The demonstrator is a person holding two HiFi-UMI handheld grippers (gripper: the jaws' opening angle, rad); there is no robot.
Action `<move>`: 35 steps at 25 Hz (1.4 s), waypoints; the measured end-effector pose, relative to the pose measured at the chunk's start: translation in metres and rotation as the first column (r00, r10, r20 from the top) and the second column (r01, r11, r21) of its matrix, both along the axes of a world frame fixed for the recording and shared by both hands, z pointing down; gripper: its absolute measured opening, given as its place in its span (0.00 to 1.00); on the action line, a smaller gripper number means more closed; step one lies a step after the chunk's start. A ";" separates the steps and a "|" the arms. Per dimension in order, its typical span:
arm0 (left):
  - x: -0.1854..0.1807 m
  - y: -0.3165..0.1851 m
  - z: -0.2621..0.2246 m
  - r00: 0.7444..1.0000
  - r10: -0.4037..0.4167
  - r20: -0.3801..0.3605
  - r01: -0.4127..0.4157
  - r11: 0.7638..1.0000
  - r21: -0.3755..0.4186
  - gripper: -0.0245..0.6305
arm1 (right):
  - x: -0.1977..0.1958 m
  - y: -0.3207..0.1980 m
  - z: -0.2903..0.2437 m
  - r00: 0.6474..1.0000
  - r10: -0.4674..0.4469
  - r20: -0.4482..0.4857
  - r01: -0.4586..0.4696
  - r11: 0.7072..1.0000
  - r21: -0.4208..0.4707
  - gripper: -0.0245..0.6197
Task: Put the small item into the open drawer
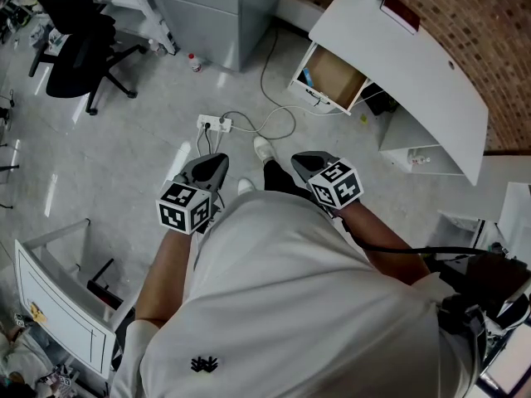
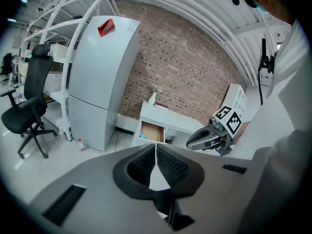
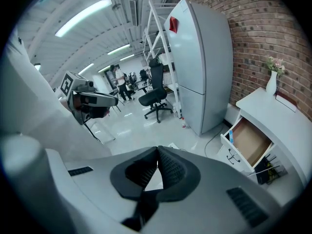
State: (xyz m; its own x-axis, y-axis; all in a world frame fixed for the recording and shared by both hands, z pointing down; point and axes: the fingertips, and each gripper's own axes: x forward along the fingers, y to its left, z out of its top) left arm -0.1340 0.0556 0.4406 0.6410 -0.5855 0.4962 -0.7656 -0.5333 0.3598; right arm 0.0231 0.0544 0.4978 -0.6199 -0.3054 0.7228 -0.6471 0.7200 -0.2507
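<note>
The open drawer juts out of a white desk at the upper right, and its brown floor shows. The drawer also shows at the right of the right gripper view, with a small blue thing at its near edge. My left gripper and right gripper hang side by side over the floor, well short of the desk. In each gripper's own view, the left gripper and the right gripper have their ribbed pads meeting at the tips with nothing between them.
A grey fridge stands left of the desk, with a small bottle on the floor beside it. A power strip and its cables lie ahead of my feet. A black office chair is far left, a white cabinet near left.
</note>
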 end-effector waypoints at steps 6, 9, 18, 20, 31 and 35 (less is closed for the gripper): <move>0.011 0.006 0.000 1.000 0.013 0.003 -0.013 1.000 -0.001 0.08 | 0.005 0.004 -0.004 1.000 0.011 0.020 -0.012 1.000 0.009 0.09; 0.015 0.009 0.000 1.000 0.020 0.006 -0.020 1.000 0.003 0.08 | 0.006 0.007 -0.005 1.000 0.013 0.028 -0.014 1.000 0.015 0.08; 0.018 0.009 0.000 1.000 0.026 0.012 -0.026 1.000 0.001 0.08 | 0.005 0.006 -0.014 0.999 0.015 0.047 -0.017 0.999 0.033 0.08; 0.019 0.008 -0.001 0.999 0.030 0.011 -0.030 1.000 0.002 0.08 | 0.003 0.006 -0.014 0.999 0.017 0.048 -0.018 0.999 0.033 0.09; 0.020 0.003 0.006 0.999 0.037 0.013 -0.037 0.999 -0.008 0.08 | 0.004 0.002 -0.006 0.999 0.022 0.041 -0.023 0.999 0.032 0.08; 0.018 0.000 0.007 0.999 0.032 0.013 -0.032 0.999 -0.009 0.08 | 0.002 -0.004 -0.005 0.999 0.019 0.039 -0.021 0.999 0.033 0.08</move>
